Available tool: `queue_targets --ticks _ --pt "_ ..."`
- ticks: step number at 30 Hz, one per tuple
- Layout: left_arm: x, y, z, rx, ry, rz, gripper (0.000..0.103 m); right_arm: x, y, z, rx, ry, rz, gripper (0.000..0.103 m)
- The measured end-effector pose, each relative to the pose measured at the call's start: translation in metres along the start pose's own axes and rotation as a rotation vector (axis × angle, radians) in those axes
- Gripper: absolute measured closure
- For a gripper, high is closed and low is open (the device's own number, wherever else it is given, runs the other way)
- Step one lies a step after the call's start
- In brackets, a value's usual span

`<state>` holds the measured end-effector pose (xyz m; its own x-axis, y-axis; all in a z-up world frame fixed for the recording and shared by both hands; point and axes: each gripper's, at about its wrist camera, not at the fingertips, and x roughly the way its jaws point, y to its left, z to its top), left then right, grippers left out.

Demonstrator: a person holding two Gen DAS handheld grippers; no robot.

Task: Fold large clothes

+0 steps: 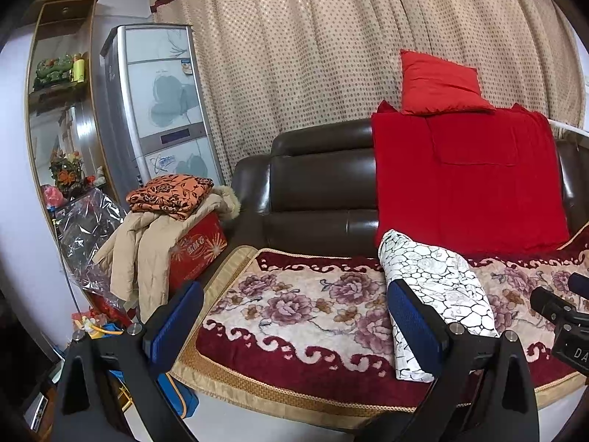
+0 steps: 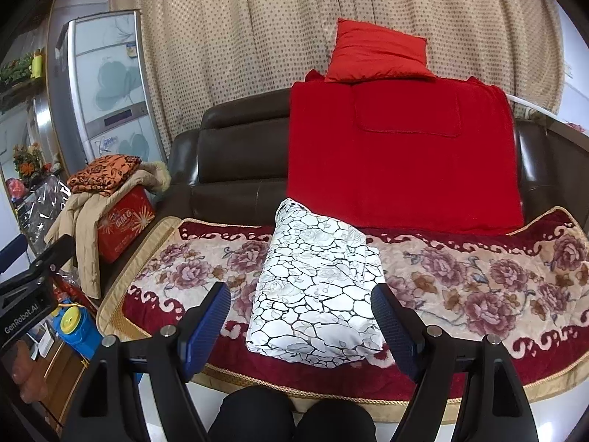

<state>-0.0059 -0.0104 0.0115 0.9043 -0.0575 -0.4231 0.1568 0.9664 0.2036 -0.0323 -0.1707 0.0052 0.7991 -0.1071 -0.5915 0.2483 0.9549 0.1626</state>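
A white garment with a black crackle and rose print lies folded into a thick rectangular bundle on the floral sofa cover. It also shows in the left wrist view, to the right. My right gripper is open and empty, held just in front of the bundle's near edge. My left gripper is open and empty, to the left of the bundle above the cover. The right gripper's body shows at the right edge of the left wrist view.
A red blanket hangs over the brown leather sofa back with a red cushion on top. At the left, an orange patterned cloth and a beige coat lie on a red box. A tall cabinet unit stands behind.
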Motion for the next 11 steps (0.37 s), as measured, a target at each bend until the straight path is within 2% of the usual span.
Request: queue_targets --ticks 11 --pt "0.019 -0.017 0.01 0.012 -0.008 -0.026 0.003 0.028 -0.008 0.01 0.01 0.028 0.01 0.021"
